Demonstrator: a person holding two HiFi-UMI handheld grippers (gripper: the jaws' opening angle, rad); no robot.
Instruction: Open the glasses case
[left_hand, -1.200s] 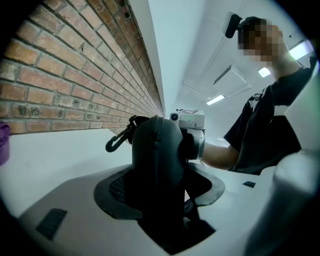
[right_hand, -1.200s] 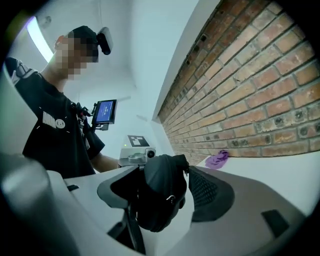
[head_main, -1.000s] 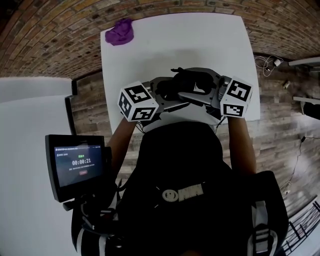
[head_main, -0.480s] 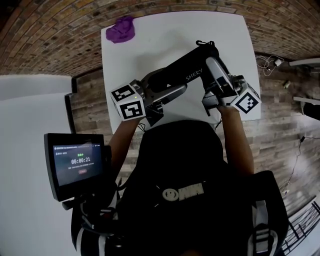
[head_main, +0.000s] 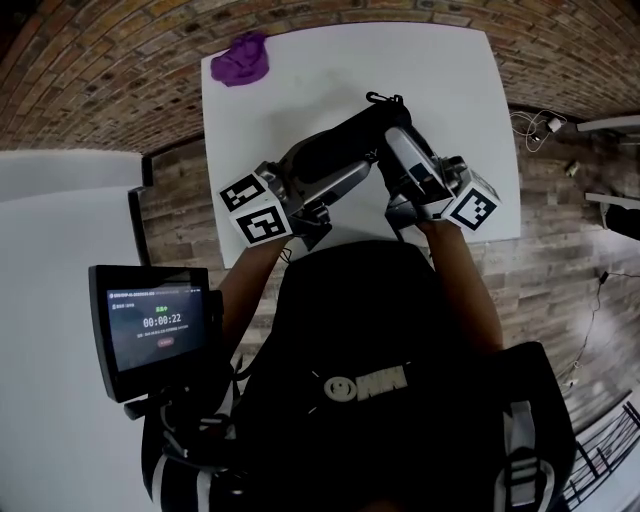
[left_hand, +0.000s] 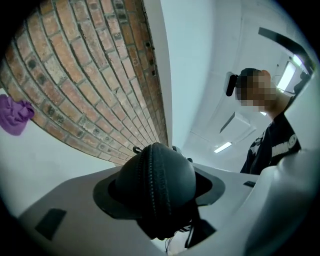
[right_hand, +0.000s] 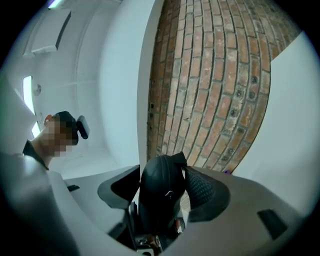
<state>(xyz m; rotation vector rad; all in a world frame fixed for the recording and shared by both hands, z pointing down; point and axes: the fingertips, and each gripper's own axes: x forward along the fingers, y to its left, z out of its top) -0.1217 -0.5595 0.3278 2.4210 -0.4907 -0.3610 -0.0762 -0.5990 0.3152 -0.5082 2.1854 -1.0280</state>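
holding the glasses case (head_main: 345, 148) clear above the white table (head_main: 300, 70), the two grippers take it end to end. the left gripper (left_hand: 159, 192) is clamped on one rounded end, its jaws having just been closing on it. the right gripper (right_hand: 162, 195) has its jaws pressed on the other end. the case looks light, and its moulded shell is probably stiff enough to bear a firm squeeze. the matte skin should not slip on the pads. it likely opens by the zip (left_hand: 150, 180) running round the seam. so the best hold, i judge, is one gripper flat on the shell faces, off the seam, while the other goes for the puller, which i cannot pick out here. the case is black, oblong and round-ended, with a small loop (head_main: 378, 98) at its far end.
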